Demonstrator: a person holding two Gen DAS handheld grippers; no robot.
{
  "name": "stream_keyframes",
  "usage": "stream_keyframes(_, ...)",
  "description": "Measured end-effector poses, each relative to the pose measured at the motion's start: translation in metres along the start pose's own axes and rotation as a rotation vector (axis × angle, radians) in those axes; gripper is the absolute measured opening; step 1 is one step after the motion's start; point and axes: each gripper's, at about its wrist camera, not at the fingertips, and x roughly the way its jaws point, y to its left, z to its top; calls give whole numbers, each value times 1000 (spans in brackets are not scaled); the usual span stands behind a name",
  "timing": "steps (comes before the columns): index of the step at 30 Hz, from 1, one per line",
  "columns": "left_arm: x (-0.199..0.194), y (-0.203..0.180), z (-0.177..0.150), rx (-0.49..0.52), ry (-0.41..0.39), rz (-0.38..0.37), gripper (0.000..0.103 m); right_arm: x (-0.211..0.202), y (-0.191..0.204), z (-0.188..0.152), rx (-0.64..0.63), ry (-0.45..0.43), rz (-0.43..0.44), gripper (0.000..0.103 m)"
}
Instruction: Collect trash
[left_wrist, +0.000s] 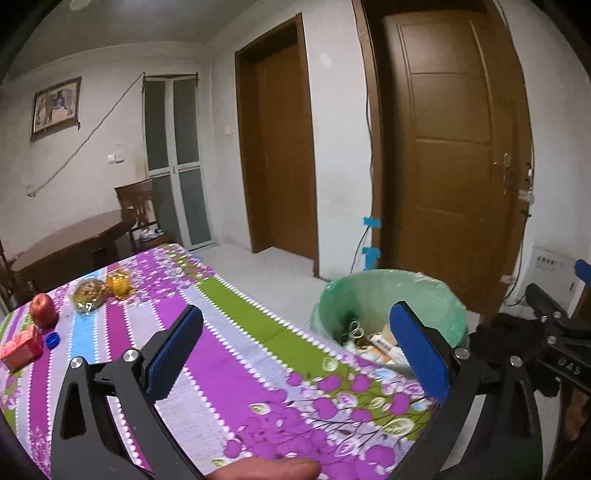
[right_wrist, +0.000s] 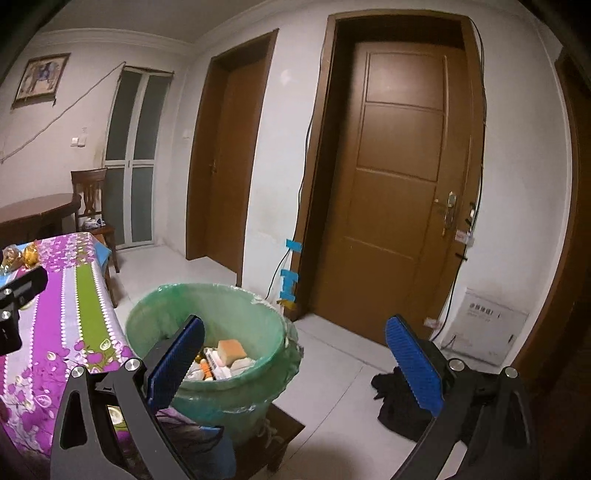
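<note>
A: Tool status first. We have the left tool (left_wrist: 295, 347) released, blue pads spread wide and nothing between them. It hangs over the near corner of the tabletop (left_wrist: 236, 354), which wears a purple, green and white flowered cloth.

B: Confirmed. Reading the left wrist view from the left: a red carton (left_wrist: 21, 347) lies at the cloth's far left edge, a blue bottle cap (left_wrist: 53, 339) just beside it, and a red apple (left_wrist: 43, 310) stands behind both. Further right we see a crumpled clear wrapper (left_wrist: 88, 295) touching a yellow wrapper (left_wrist: 119, 282).

A: Noted. All five items sit on the tabletop, well apart from either tool.

B: Past the tabletop's right edge stands the trash bin (left_wrist: 388, 291), lined with a green bag. Its contents are partly hidden by the left tool's right pad.

A: The right tool (right_wrist: 295, 360) is also released, pads wide apart and empty. We see it poised above the bin and the floor beside it.

B: In the right wrist view the bin (right_wrist: 221, 306) rests on a low wooden stool (right_wrist: 284, 435). Inside we can make out a tan sponge-like block (right_wrist: 231, 350) on top of white packets and scraps. A dark cloth (right_wrist: 395, 402) lies on the floor to the right, in front of the brown door (right_wrist: 399, 184).
</note>
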Motion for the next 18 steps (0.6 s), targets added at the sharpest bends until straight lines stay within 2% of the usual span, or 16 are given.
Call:
stream_keyframes(3, -3, 4, -1, -14, -10, 38, 98, 1, 4, -3, 5, 23, 15, 98)
stream_keyframes(7, -4, 6, -2, 0, 3, 38, 98, 4, 7, -4, 2, 44, 49, 98)
stream_keyframes(11, -3, 2, -4, 28, 8, 45, 98, 8, 4, -4, 19, 88, 183, 98)
stream_keyframes(18, -1, -2, -5, 34, 24, 39, 98, 6, 12, -10, -57, 69, 237, 98)
